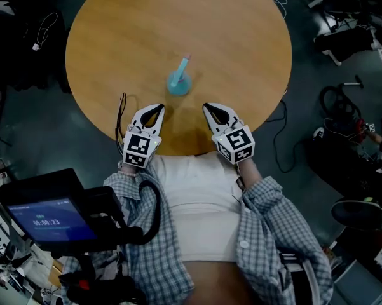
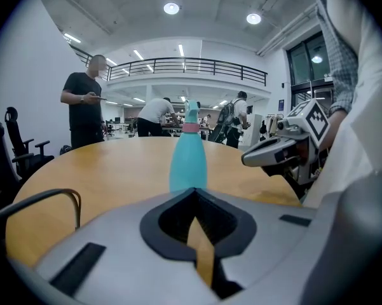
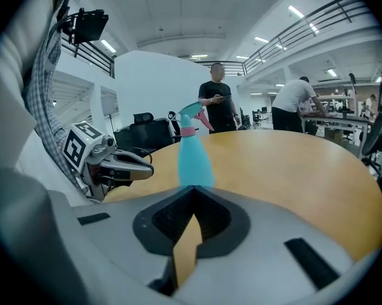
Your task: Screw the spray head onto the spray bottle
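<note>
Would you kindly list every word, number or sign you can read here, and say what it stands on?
Screen of the device at lower left: digits like a timer, too blurred to read.
Spray bottle: no print visible.
Marker cubes: square patterns only, no words.

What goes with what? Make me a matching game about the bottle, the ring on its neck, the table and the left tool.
Things:
1. bottle
2. ring
3. table
4. left tool

Colour or state:
a. pink
b. shut, with nothing in it
c. teal, standing up
d. brown wood, round

Pairs: 1-c, 2-a, 3-d, 4-b
</note>
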A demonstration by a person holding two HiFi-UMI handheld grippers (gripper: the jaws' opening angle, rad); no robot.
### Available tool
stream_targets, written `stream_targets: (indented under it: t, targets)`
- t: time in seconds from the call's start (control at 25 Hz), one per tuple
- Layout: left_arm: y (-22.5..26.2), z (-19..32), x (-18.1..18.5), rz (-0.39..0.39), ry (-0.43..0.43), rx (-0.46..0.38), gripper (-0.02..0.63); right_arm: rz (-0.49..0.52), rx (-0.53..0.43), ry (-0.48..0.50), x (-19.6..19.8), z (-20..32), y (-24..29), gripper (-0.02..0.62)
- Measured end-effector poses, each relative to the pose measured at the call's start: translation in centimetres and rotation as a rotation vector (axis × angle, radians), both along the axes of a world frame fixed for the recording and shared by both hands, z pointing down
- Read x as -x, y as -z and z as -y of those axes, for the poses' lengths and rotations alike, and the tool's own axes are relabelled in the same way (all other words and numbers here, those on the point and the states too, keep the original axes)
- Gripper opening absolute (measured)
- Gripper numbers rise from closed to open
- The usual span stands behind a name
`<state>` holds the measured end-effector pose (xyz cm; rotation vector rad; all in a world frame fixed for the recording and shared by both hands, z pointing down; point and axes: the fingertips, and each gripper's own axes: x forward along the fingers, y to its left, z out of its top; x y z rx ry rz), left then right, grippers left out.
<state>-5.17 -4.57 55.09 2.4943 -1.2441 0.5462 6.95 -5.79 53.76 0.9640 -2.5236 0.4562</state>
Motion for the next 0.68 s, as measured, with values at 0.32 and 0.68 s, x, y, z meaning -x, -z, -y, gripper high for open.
stream_targets:
  t: [0.32,0.68]
  targets:
    - [-0.07,-0.07,0.12,-0.002,0.013,0.007,0.005,-0.002,0.005,0.013,0.12,0.04,-0.06,-0.005]
    - [0.25,0.14,-0.49,-0.006,0.002,0.004,0.005,0.004,0.008,0.009,-0.17,0.15,0.06,-0.005]
